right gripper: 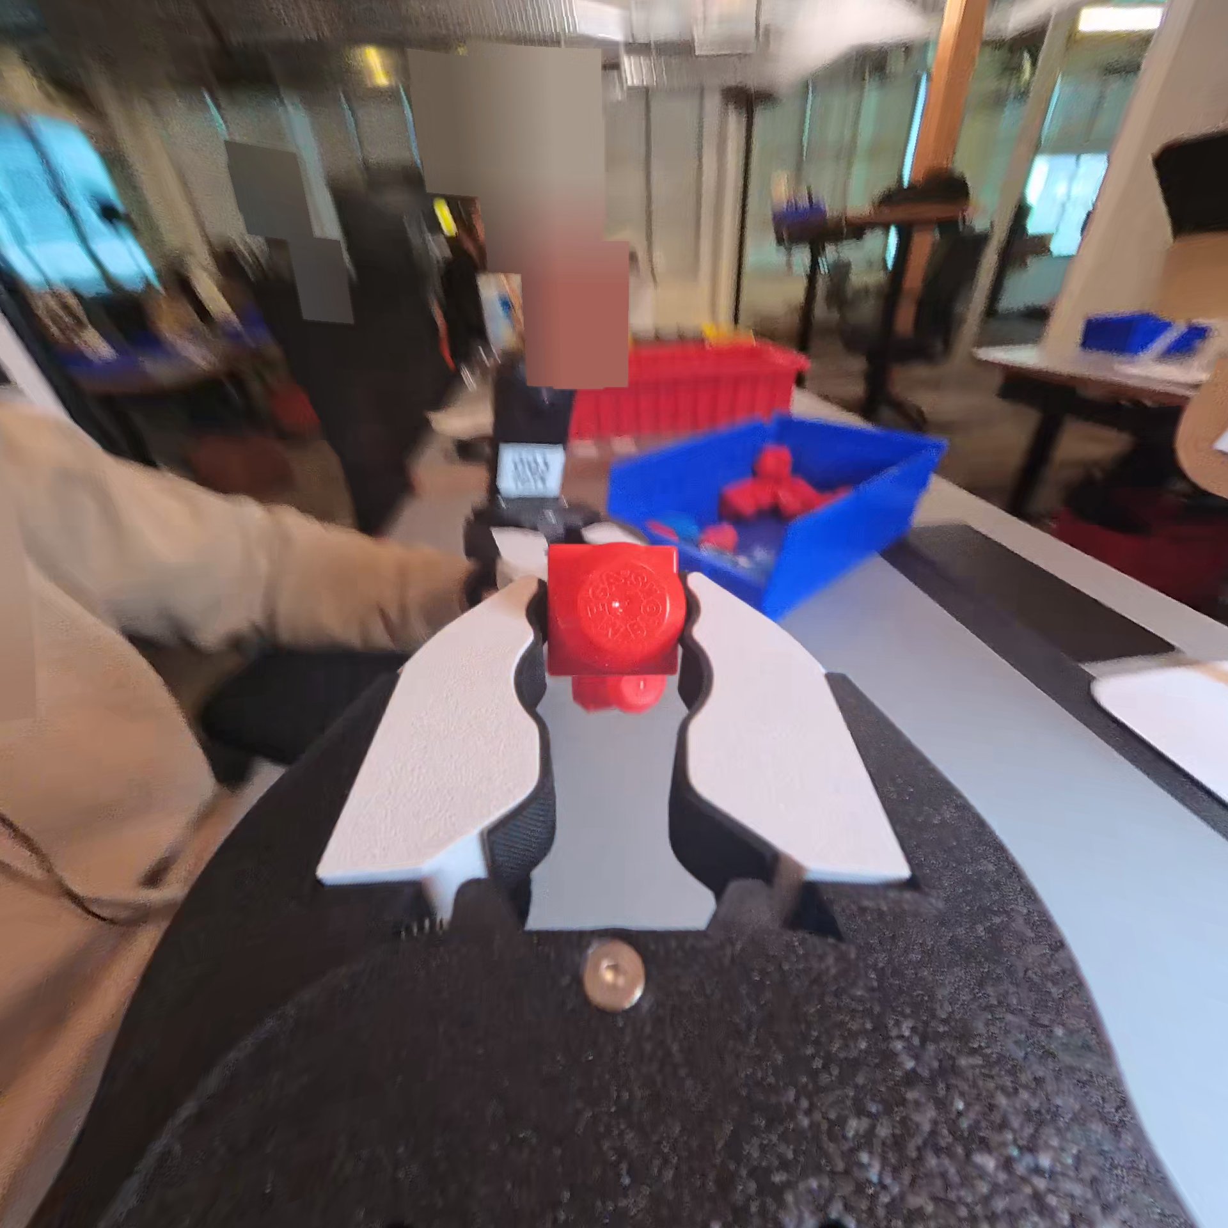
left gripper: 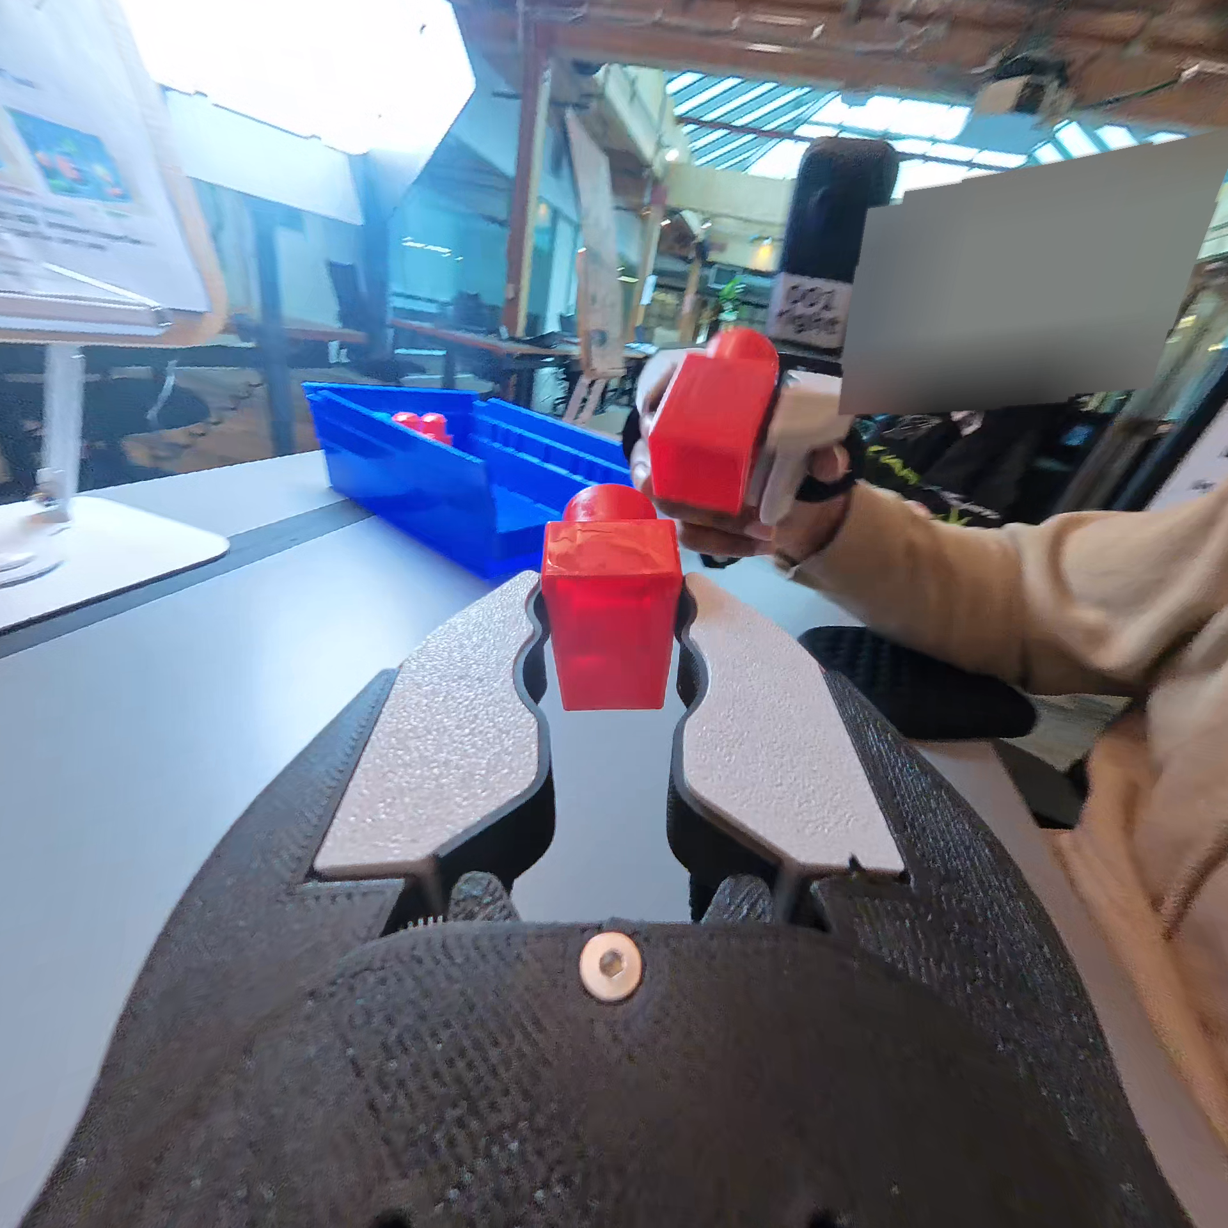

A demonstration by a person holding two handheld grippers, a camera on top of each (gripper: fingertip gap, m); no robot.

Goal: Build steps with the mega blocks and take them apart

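1. Left wrist view: the left gripper was clamped on a single-stud red mega block, both fingertips pressed against its side walls. The block stood upright in the grip, stud on top, long axis vertical, its open base hanging clear above the grey table.

2. Same view, the deciding relation: the second red block, held in the right gripper, was above and to the right of the left gripper's block, close but apart. It was tilted, its stud pointing up and away from the camera and its base facing down toward the lower block's stud. Mating them would, I judge, need the upper block levelled and brought down over that stud.

3. Same view: the blue bin sat on the table beyond and to the left of the left gripper's block, with at least one red block showing inside it.

4. Right wrist view: the right gripper was closed on its red single-stud block, fingertips against two opposite walls. The stud faced the camera, so the block's long axis ran along the fingers rather than across them.

5. Same view: just under that block, a second red piece peeked out, probably the left gripper's block; whether the two touched cannot be told here. The left gripper itself was mostly hidden behind the held block.

6. Same view: the blue bin lay beyond and to the right of the held block, holding a heap of loose red blocks.
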